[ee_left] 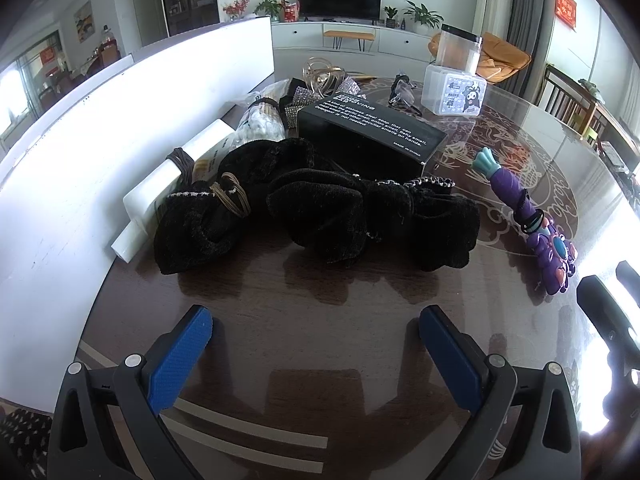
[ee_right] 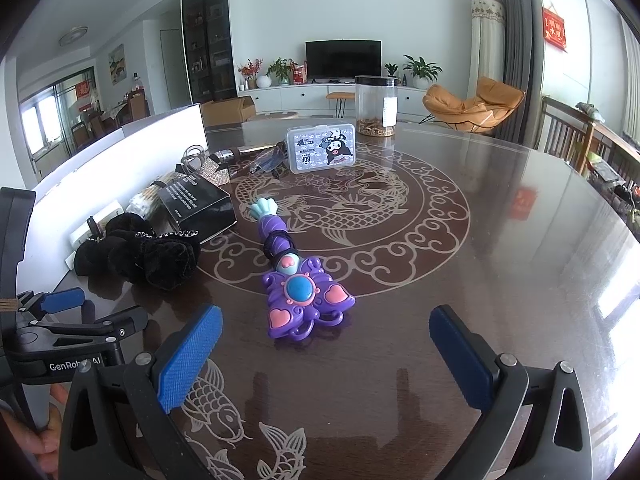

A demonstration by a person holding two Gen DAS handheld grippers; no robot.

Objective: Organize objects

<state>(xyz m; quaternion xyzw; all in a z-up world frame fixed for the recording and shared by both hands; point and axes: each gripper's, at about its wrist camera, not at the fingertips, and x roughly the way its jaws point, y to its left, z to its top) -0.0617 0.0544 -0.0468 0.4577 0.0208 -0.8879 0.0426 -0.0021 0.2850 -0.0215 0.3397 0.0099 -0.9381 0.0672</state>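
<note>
My left gripper [ee_left: 316,344] stands open over the dark table, just short of a pile of black velvet scrunchies [ee_left: 320,216] with tan hair ties [ee_left: 234,196] on them. Behind the pile lies a black box [ee_left: 372,136] with white print. A purple toy wand [ee_left: 540,224] with black hair ties around its handle lies to the right. In the right wrist view my right gripper [ee_right: 326,344] is open, with the purple wand [ee_right: 298,284] lying just ahead between its fingers. The scrunchies [ee_right: 140,254] and black box [ee_right: 200,206] are at the left.
A white board [ee_left: 100,128] stands along the table's left side. A clear lidded box with a cartoon label [ee_right: 322,150] and a tall clear jar [ee_right: 376,106] stand at the far side. Cotton swabs [ee_left: 262,122], glittery clips [ee_left: 298,100] and a white tube [ee_left: 172,184] lie behind the scrunchies.
</note>
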